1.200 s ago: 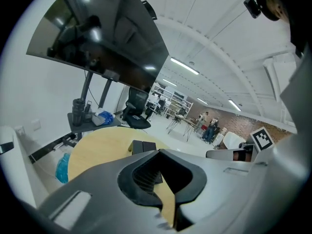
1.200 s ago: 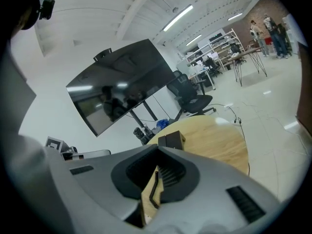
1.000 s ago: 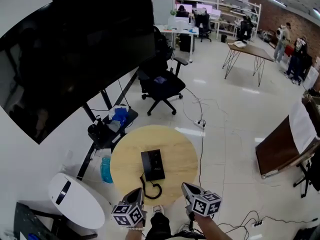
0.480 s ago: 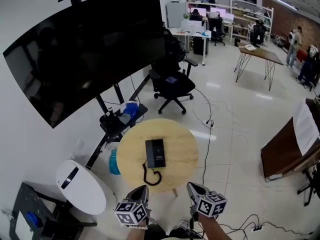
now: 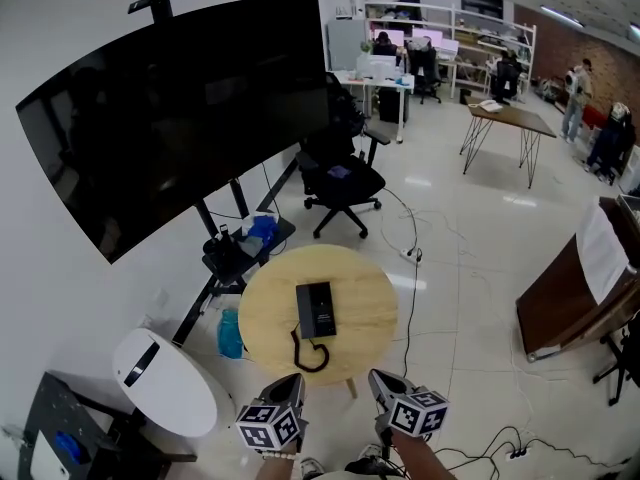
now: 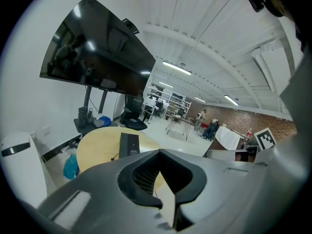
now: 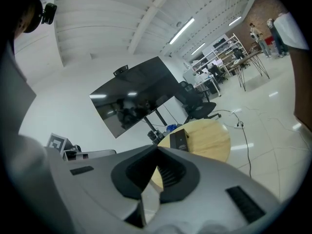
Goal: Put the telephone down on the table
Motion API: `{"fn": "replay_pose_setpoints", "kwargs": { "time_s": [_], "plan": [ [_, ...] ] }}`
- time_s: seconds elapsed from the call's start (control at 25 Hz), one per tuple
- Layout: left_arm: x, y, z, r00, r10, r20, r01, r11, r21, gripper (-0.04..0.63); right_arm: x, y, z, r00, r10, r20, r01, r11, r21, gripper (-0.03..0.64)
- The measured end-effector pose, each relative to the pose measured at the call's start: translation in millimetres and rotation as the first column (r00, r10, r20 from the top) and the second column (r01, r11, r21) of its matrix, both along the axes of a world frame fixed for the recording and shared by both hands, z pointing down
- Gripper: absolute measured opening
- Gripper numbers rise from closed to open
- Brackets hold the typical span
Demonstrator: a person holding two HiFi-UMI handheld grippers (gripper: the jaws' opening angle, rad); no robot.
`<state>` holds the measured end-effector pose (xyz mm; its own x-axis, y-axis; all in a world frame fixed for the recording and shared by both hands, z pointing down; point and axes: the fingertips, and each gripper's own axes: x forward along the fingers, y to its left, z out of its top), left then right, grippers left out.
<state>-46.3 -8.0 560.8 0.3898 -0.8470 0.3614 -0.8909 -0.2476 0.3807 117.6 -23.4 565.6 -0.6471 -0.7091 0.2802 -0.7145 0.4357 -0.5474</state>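
Note:
The black telephone (image 5: 316, 309) lies flat on the round wooden table (image 5: 365, 303), with its curled cord (image 5: 311, 355) trailing toward the near edge. Both grippers hang short of the table's near edge, apart from the telephone. My left gripper (image 5: 289, 382) is shut with nothing in it. My right gripper (image 5: 379, 378) is shut and empty too. In the left gripper view the telephone (image 6: 129, 144) shows on the table (image 6: 95, 152) beyond the closed jaw tips (image 6: 158, 151). The right gripper view has the telephone (image 7: 179, 140) on the table (image 7: 212, 139) past its closed tips (image 7: 157, 148).
A large dark screen (image 5: 180, 108) on a stand rises left of the table, with a black office chair (image 5: 343, 181) behind it. A white oval unit (image 5: 165, 383) and a blue container (image 5: 230, 334) sit at the left. Cables (image 5: 412, 258) cross the floor; a brown board (image 5: 565, 293) leans at right.
Both grippers have drawn back from the table's near edge toward me and risen a little. The telephone has stayed where it lies on the table.

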Motion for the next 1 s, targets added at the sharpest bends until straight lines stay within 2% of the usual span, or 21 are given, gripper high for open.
{"fn": "replay_pose_setpoints", "kwargs": {
  "time_s": [0.48,1.0],
  "plan": [
    [-8.8,10.2,2.8,0.997,0.036,-0.064,-0.036,0.999,0.01,0.003,-19.5,25.8,-16.1,0.996,0.011,-0.092,-0.007,0.999,0.048,0.011],
    [-10.3,12.4,-2.0,0.996,0.055,-0.066,-0.053,0.998,0.019,0.003,-29.3,30.6,-21.3,0.995,0.005,-0.103,0.001,0.998,0.058,0.011]
  ]
}}
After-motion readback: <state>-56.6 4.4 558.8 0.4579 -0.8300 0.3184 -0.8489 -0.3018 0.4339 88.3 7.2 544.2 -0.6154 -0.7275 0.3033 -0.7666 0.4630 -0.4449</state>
